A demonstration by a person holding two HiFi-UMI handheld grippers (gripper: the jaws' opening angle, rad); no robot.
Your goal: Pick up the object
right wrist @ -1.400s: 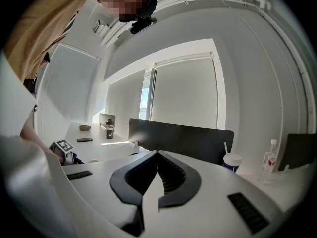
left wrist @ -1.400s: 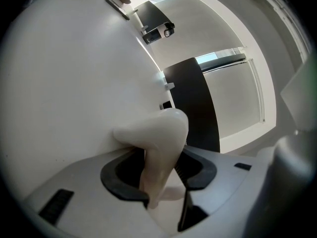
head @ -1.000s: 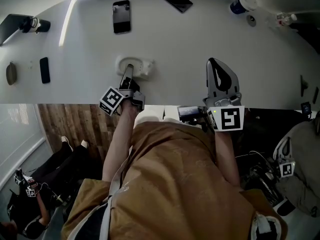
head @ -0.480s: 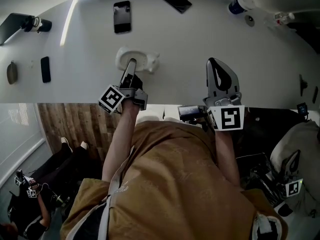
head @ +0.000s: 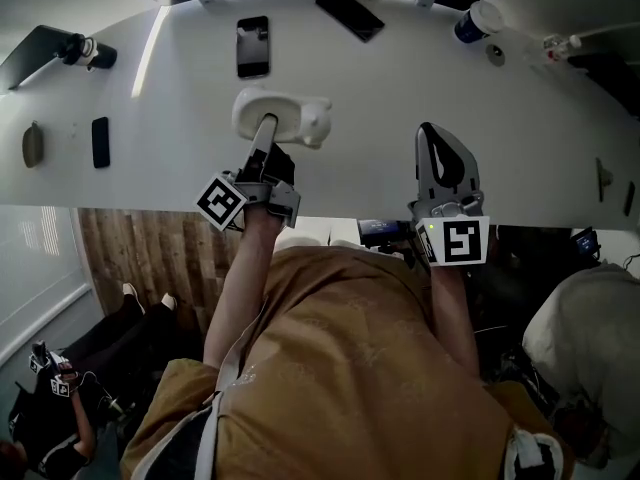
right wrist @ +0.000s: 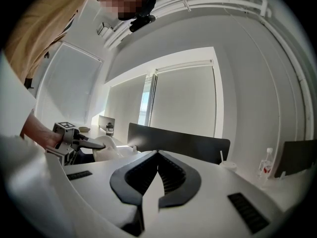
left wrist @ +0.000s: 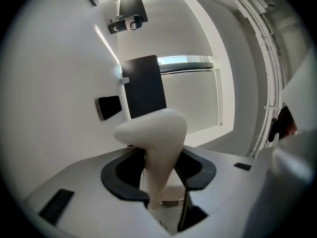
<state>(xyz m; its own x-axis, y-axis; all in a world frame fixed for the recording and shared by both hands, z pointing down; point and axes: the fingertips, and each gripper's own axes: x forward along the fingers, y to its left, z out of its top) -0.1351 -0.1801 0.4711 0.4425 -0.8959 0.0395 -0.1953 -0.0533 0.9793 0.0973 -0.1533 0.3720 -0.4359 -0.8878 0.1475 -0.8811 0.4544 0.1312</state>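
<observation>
We see the left tool (head: 266, 128) pinching the white object (left wrist: 154, 133). In the left gripper view the smooth, pale body stands between the two dark jaws, which press on it from either side and are kept apart by it. From the head view the white object is a rounded, bowl-like shape with a small lump on its right. It is held out level over the white tabletop (head: 380, 98), on the near side of a dark phone (head: 253, 46) that lies flat. The right tool (right wrist: 158, 153) is pressed together with its jaw tips meeting and nothing between them. It sits well apart from the object, to the right, near the tabletop's front edge. Farther back lie a second phone (head: 350, 13) and a capped cup (head: 472, 21). In the right gripper view we can make out the left tool with the white object at its tip.
</observation>
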